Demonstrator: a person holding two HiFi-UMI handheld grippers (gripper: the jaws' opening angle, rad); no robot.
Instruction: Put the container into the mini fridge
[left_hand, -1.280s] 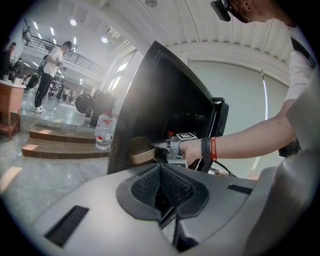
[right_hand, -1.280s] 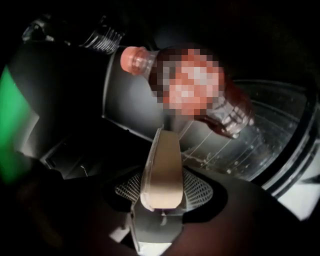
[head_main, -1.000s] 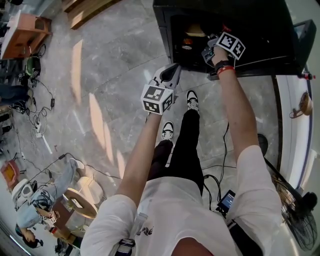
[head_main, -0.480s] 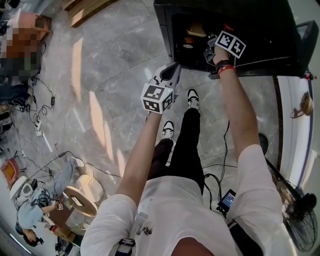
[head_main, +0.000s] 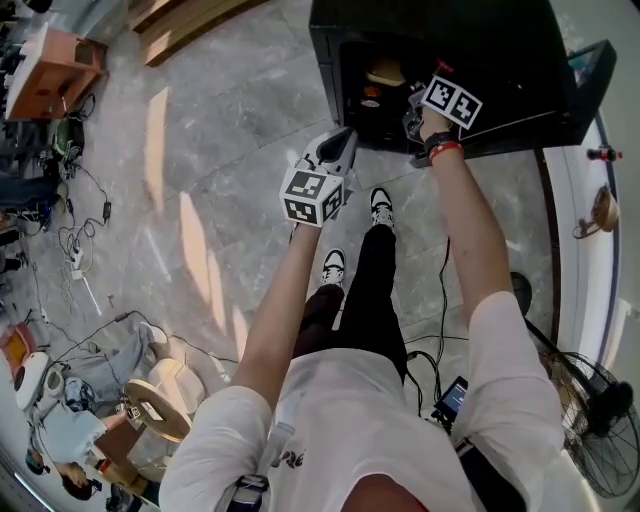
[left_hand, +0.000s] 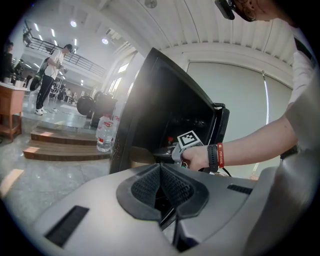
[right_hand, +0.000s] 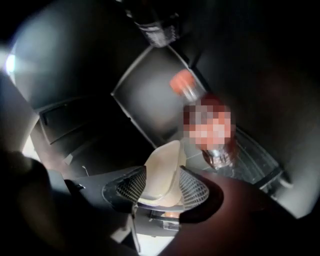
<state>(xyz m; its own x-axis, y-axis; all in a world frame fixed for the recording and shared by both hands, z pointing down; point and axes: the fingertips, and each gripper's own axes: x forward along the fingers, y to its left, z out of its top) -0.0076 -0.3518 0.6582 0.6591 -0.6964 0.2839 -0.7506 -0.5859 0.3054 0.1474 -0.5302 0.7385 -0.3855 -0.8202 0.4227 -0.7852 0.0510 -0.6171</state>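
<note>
Cream container (right_hand: 167, 155) inside open black mini fridge (head_main: 500, 50), between jaws of right gripper (right_hand: 162, 170) as they open, pads at its sides, orange-capped bottle (right_hand: 186, 87) close beyond it, left gripper (left_hand: 160, 168) pressed together, empty, outside fridge above stone floor (head_main: 200, 150)

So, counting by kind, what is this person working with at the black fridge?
Grippers: 2 (left gripper shut; right gripper jaws opening, container between them)
Mini fridge: 1
Cream container: 1
Orange-capped bottle in the fridge: 1
Total: 5
</note>
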